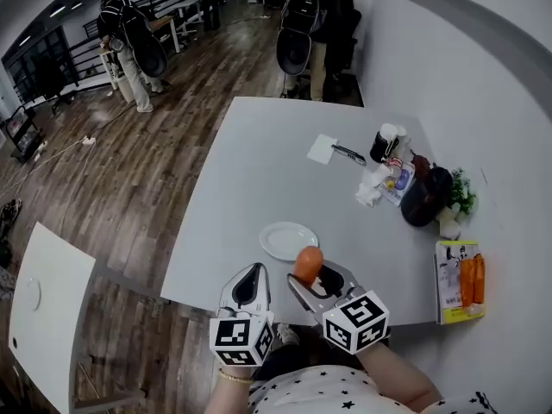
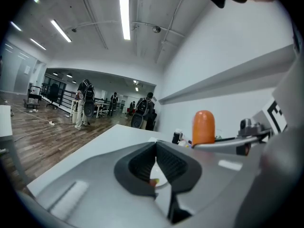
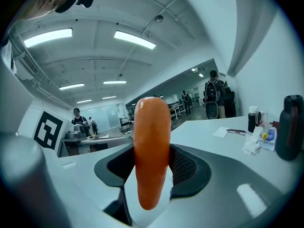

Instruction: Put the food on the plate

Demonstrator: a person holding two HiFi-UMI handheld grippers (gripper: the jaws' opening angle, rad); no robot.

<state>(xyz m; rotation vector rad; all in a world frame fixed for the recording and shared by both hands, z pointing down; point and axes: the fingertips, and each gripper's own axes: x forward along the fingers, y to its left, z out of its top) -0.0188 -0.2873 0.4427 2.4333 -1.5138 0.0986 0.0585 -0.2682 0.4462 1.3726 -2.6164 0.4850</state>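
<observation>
- Because the orange food (image 3: 152,151) has to go to the plate (image 1: 278,241), the right gripper (image 1: 317,276) pinches it at the middle between both pads. It stands upright with the rounded end up, so I judge it cannot roll or slip out.
- As it is not yet put down, the food hangs above the near edge of the table (image 1: 259,162), just beside the plate's near rim. I think only a short move forward and a release are left.
- Since the left gripper (image 1: 251,285) has no work in this step, its jaws are pressed together with nothing between them. It hovers just beside the right one.
- Counted:
  - one white plate, with nothing on it
  - one piece of food in the grip
  - two grippers
  - one pack (image 1: 450,285) at the table's right edge, where two more orange pieces seem to lie
</observation>
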